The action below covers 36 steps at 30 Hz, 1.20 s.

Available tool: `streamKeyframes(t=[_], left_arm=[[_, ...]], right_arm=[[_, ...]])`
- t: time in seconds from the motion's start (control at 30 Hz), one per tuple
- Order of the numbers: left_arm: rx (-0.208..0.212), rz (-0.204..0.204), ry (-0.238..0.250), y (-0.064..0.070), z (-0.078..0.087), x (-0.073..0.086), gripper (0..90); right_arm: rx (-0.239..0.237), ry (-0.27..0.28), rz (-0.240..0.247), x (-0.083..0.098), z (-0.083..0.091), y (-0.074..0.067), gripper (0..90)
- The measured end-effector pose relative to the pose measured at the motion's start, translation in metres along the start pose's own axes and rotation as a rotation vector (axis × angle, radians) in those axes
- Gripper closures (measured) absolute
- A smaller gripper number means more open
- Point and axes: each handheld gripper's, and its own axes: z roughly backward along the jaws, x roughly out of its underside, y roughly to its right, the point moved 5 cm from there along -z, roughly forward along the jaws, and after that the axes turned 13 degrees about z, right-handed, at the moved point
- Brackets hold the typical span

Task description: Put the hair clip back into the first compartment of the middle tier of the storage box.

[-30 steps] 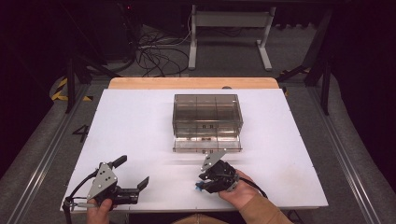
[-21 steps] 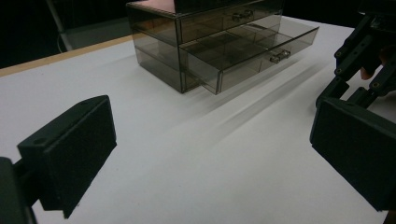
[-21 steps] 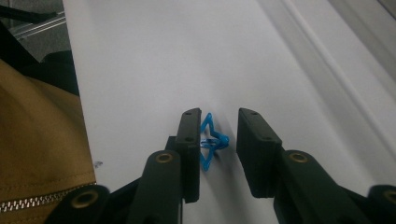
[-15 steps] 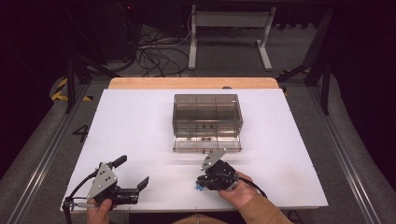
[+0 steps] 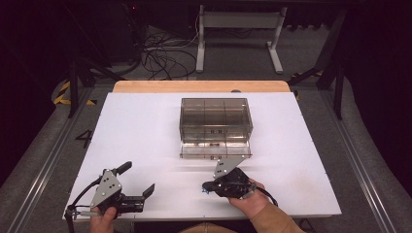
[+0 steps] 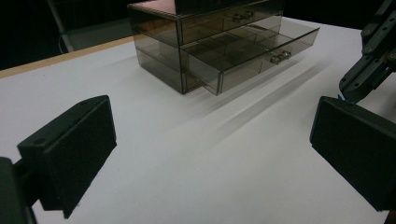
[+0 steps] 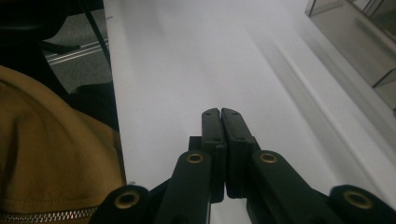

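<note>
On the white bench [image 5: 145, 131] the smoky drawer box [image 5: 216, 119] stands mid-bench, its bottom drawer [image 5: 215, 149] pulled out toward me; my left tool [image 5: 137, 188] rests near the front edge, jaws wide apart, while my right tool [image 7: 220, 114], just before the drawer, has just closed, jaws together on nothing

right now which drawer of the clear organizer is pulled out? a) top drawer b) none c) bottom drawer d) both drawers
c: in the left gripper view the bottom drawer sticks out past the front of the organizer, while the top drawer sits flush.
</note>
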Motion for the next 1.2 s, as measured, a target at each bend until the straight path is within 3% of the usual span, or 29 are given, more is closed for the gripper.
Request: streamKeyframes(t=[0.47,1.2], left_arm=[[-0.003,-0.002,0.005,0.0,0.001,-0.001,1.1],[-0.006,-0.005,0.009,0.0,0.001,-0.001,1.0]], right_arm=[[0.1,0.101,0.052,-0.009,0.017,-0.002,89.3],[0.122,0.123,0.059,-0.013,0.024,0.001,89.2]])
